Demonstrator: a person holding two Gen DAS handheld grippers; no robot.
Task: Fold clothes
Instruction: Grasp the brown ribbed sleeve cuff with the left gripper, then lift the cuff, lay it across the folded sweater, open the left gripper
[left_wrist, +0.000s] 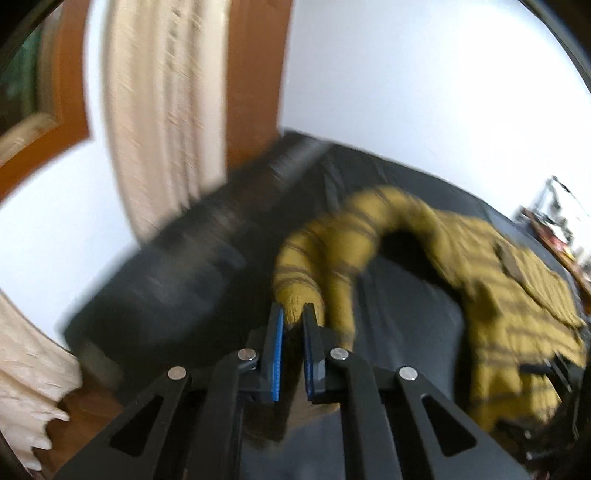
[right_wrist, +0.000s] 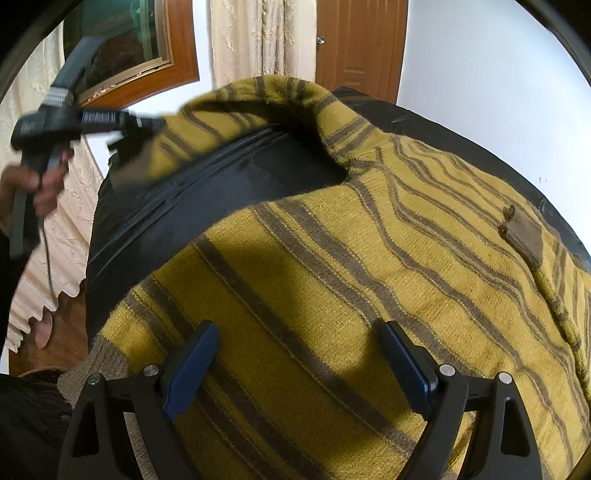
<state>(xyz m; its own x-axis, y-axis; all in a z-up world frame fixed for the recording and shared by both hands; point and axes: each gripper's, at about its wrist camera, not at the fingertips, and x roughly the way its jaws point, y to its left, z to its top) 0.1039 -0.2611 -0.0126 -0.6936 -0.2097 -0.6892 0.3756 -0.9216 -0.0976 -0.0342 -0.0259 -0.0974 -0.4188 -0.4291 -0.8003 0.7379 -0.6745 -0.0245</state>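
Note:
A mustard-yellow sweater with brown stripes (right_wrist: 332, 258) lies spread on a black table (right_wrist: 207, 192). My left gripper (left_wrist: 293, 317) is shut on the end of the sweater's sleeve (left_wrist: 306, 266) and holds it lifted above the table; the view is blurred. In the right wrist view the left gripper (right_wrist: 144, 125) shows at the upper left, gripping the raised sleeve (right_wrist: 258, 96). My right gripper (right_wrist: 299, 332) is open, its jaws wide apart just above the sweater's body near the hem. A brown patch (right_wrist: 524, 236) sits on the sweater's chest.
Cream curtains (right_wrist: 262, 40) hang behind the table, next to a wooden door (right_wrist: 362, 48) and a framed picture (right_wrist: 122, 44). White wall (right_wrist: 480, 92) lies to the right. The black table's far edge (left_wrist: 258, 192) runs diagonally. Cluttered shelves (left_wrist: 554, 221) stand at far right.

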